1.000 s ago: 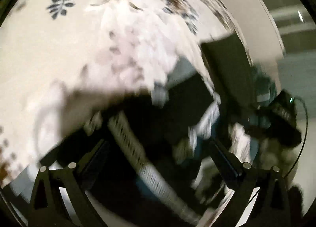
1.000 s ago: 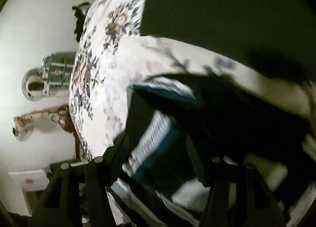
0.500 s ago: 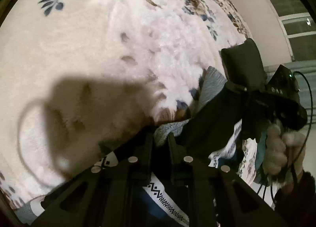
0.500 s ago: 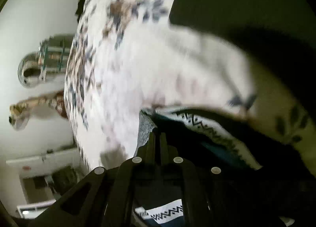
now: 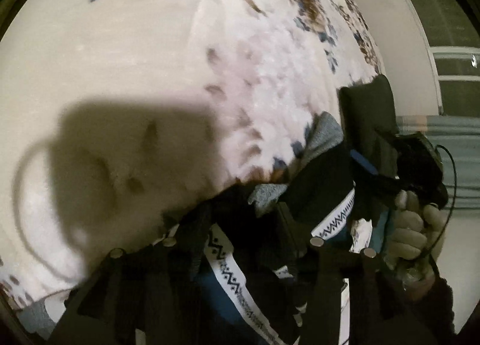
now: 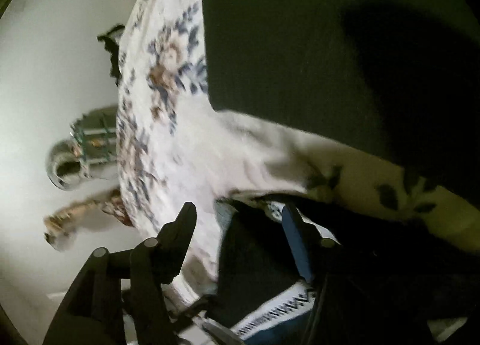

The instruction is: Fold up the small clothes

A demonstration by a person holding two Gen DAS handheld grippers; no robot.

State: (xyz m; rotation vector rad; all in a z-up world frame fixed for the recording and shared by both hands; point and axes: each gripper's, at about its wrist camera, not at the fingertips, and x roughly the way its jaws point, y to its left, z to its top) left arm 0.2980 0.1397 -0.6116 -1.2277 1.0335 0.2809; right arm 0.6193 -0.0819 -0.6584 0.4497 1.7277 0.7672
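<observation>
A small dark garment (image 5: 318, 183) with white zigzag-patterned bands, blue panels and a grey knit part lies bunched on the white floral bedspread (image 5: 150, 74). My left gripper (image 5: 243, 225) is open, its fingers spread around the bunched cloth. My right gripper (image 6: 237, 219) is open too, over the same garment (image 6: 255, 258); its right finger (image 6: 295, 240) lies on the cloth. In the left wrist view the right gripper (image 5: 372, 170) shows at the right, held by a hand.
A large dark cloth (image 6: 315, 44) covers the bedspread (image 6: 186, 140) behind the garment. The bed's edge, a pale wall and a basket-like object (image 6: 90, 140) stand at the left. A window (image 5: 450, 44) is at the far right.
Both grippers were shut on the garment half a second ago and have opened. The garment has dropped onto the bedspread.
</observation>
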